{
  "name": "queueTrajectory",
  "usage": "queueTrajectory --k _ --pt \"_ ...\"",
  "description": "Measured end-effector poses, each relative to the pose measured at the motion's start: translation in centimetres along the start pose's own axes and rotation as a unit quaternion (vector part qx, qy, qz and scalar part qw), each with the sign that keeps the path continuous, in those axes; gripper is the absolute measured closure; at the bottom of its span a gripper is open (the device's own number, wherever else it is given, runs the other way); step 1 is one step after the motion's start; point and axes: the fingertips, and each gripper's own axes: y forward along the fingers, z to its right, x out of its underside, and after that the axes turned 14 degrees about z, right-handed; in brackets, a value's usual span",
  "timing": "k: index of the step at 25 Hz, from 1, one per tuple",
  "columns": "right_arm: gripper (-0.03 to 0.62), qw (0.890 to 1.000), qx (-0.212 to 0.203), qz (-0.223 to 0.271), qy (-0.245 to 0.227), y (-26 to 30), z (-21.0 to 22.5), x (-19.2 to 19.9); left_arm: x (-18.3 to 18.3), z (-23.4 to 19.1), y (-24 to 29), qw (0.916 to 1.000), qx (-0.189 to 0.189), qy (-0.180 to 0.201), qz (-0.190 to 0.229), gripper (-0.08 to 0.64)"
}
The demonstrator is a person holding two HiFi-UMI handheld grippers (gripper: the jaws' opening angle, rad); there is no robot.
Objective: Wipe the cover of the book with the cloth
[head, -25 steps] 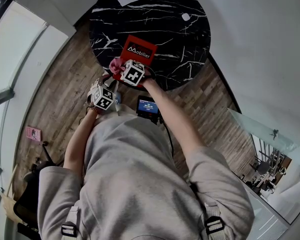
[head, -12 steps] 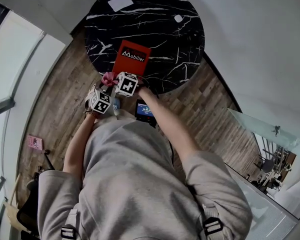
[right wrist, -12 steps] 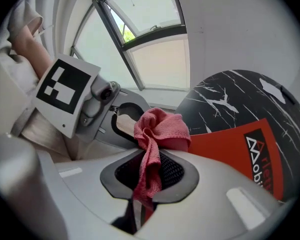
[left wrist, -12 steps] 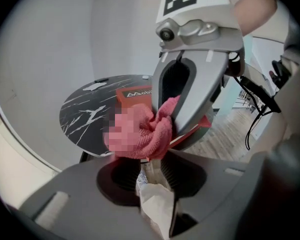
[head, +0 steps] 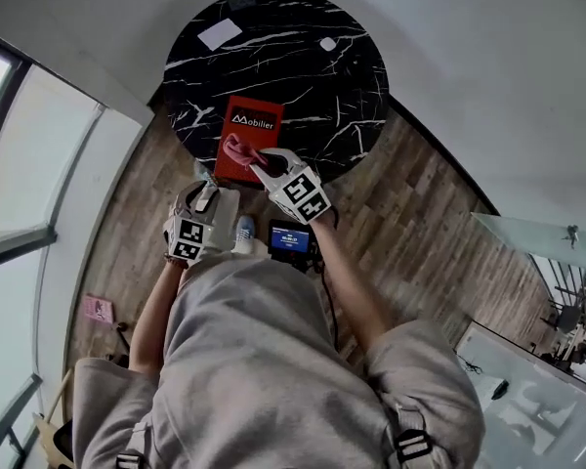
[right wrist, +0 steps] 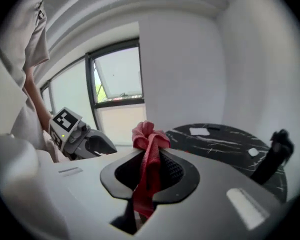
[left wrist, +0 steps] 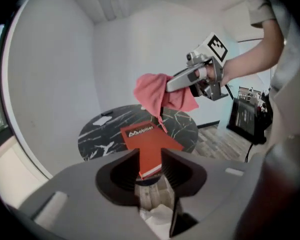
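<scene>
A red book (head: 250,130) lies closed on the near left part of a round black marble table (head: 313,96). My right gripper (head: 256,162) is shut on a pink cloth (head: 238,149), which hangs bunched in the air over the book's near end. In the right gripper view the cloth (right wrist: 148,136) sticks up between the jaws of the right gripper (right wrist: 149,156). My left gripper (head: 209,195) is open and empty, held back off the table edge over the floor. In its own view the left gripper (left wrist: 150,159) frames the book (left wrist: 151,145), with the cloth (left wrist: 160,91) above.
A white card (head: 220,34) and a small white object (head: 327,44) lie on the table's far side. A dark device with a lit screen (head: 289,237) stands on the wood floor beside my feet. Windows run along the left; a glass panel (head: 537,252) stands at the right.
The right gripper has lifted the cloth off the book and swung right. The left gripper has drawn back from the table edge. The person has stepped back a little.
</scene>
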Motion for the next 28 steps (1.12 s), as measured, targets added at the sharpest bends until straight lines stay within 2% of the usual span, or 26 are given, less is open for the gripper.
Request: queueTrajectory --k 3,7,12,14,18,23,25,28 --pt "0.526 0.992 0.081 0.097 0.014 -6.2 -0.1 -5.6 -7.0 0.6 -2.3 0.9976 -0.013 0.019 0.066 0.436" --pt "0.526 0.968 0.184 0.168 -0.004 -13.3 -1.7 -9.1 -14.6 1.4 -4.4 0.986 -0.032 0.067 0.149 0.44" --pt "0.526 0.936 0.273 0.218 -0.039 -19.4 -6.0 -10.8 -18.6 4.0 -8.0 0.9727 -0.033 0.095 0.209 0.44" --pt "0.526 0.925 0.299 0.226 -0.058 -21.4 -8.6 -11.1 -19.4 5.6 -10.4 0.972 -0.025 0.094 0.214 0.442" --pt "0.528 0.914 0.326 0.225 -0.086 -23.8 -14.5 -11.6 -18.9 8.1 -15.7 0.9698 -0.011 0.078 0.231 0.448" --pt "0.528 0.91 0.332 0.213 -0.129 -24.2 -23.2 -12.0 -17.3 10.9 -24.2 0.9628 -0.018 0.05 0.265 0.448" --pt "0.528 0.91 0.323 0.216 -0.148 -24.4 -27.6 -12.0 -16.1 12.5 -27.5 0.9604 -0.016 0.051 0.274 0.448" --pt "0.529 0.91 0.316 0.226 -0.146 -25.3 -33.8 -11.4 -14.6 14.5 -32.2 0.9558 -0.013 0.057 0.288 0.449"
